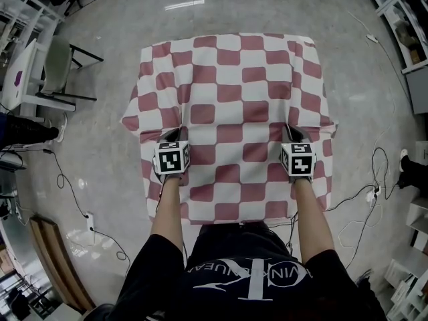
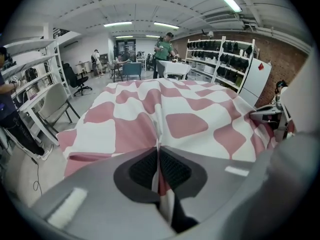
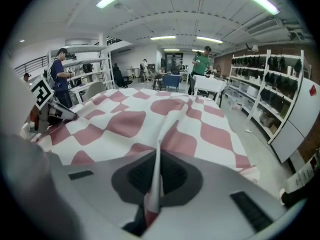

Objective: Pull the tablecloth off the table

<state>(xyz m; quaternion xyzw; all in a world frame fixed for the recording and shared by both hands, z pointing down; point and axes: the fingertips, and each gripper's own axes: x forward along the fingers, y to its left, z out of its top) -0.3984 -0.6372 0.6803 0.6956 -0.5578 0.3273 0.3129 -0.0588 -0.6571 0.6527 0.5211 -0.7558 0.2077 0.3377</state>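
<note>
Pale polished floor spreads through a workshop-like room, with black-stocked shelving along one wall and loose cables trailing on both sides. At the centre, the red-and-white checked tablecloth covers the whole tabletop, its edges hanging over the sides and its left corner drooping outward. A white chair stands well apart on the left. A person in a green top stands far beyond the cloth.

Two bare forearms reach over the near edge of the cloth. The left hand-held gripper sits on the left part of the near half, its jaws clenched on a pinched-up ridge of tablecloth that runs between the dark pads. The right hand-held gripper sits level with it on the right, jaws likewise clamped on a raised fold of cloth, which stands as a thin upright crease between them.
</note>
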